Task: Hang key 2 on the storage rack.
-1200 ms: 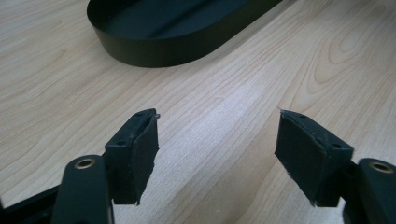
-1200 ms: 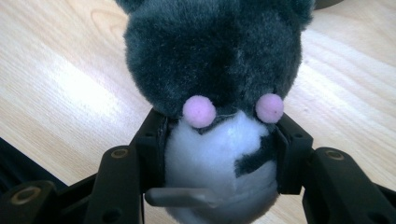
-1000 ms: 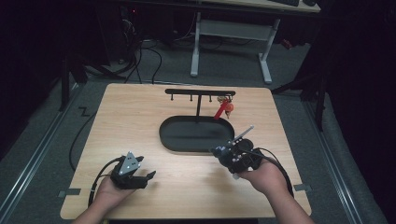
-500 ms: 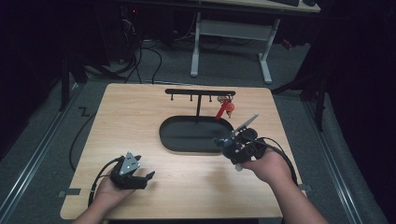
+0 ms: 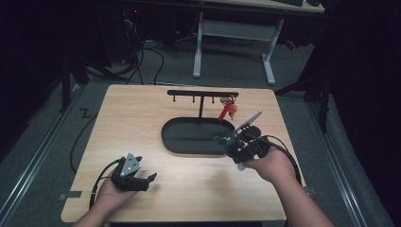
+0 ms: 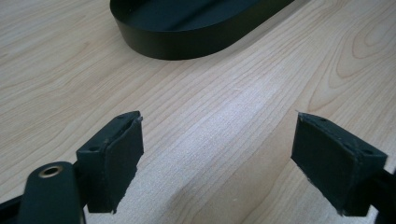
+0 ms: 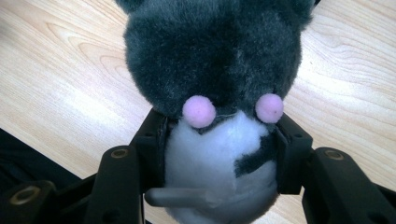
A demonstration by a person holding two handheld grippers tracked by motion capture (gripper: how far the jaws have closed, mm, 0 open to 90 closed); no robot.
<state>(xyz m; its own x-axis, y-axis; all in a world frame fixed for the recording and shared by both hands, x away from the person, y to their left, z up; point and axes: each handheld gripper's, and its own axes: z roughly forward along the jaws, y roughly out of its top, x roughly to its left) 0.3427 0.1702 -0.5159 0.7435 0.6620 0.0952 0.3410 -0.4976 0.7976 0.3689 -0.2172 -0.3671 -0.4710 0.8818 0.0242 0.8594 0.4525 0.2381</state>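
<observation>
My right gripper (image 7: 219, 140) is shut on a plush toy (image 7: 215, 60) with dark grey fur, a white belly and two pink pompoms; its pads (image 7: 152, 144) press into the belly from both sides. From above, that right gripper (image 5: 228, 144) hangs over the right end of the black oval tray (image 5: 189, 146), the toy (image 5: 220, 140) at its tip. At the front left, my left gripper (image 5: 150, 178) rests low on the wooden table (image 5: 142, 123). Its jaws have just been opening, and the left gripper (image 6: 219, 154) is open over bare wood with nothing between the pads.
A black rack (image 5: 202, 93) with small hooks stands behind the tray, and a red key tag (image 5: 225, 112) hangs from its right side. The tray's wall (image 6: 187, 39) lies just ahead of my left gripper. Cables trail off both grippers toward the table's front edge.
My right hand has lifted the toy and carried it a little away from the person, toward the tray's right end. The left hand has stayed put.
</observation>
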